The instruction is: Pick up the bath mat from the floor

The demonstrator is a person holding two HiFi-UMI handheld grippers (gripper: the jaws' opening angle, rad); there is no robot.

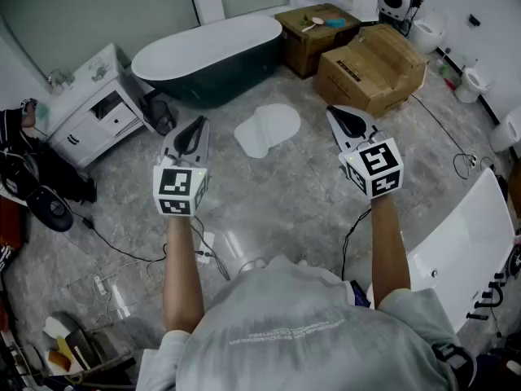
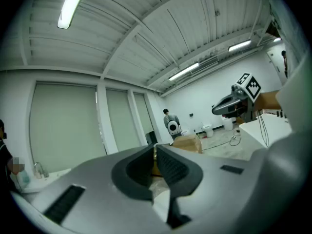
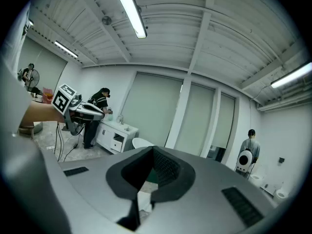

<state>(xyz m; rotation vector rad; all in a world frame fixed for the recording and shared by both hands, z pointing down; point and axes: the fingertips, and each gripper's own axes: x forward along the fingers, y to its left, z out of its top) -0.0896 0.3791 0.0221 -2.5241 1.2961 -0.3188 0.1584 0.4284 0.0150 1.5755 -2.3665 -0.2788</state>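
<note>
A white bath mat (image 1: 267,129) lies crumpled on the grey stone floor, just in front of the dark bathtub (image 1: 213,60). My left gripper (image 1: 198,124) is held up in the air to the mat's left, its jaws shut and empty. To the mat's right my right gripper (image 1: 335,113) hangs at about the same height, also shut on nothing. Both point forward over the floor, well above the mat. In the left gripper view the jaw tips (image 2: 155,147) meet; in the right gripper view the tips (image 3: 152,148) meet too.
Two cardboard boxes (image 1: 370,68) stand at the back right. A white cabinet (image 1: 94,107) is at the left, a white panel (image 1: 460,247) at the right. Cables (image 1: 122,255) run over the floor near my feet. Toilets (image 1: 425,31) line the right wall. People stand in the room's background.
</note>
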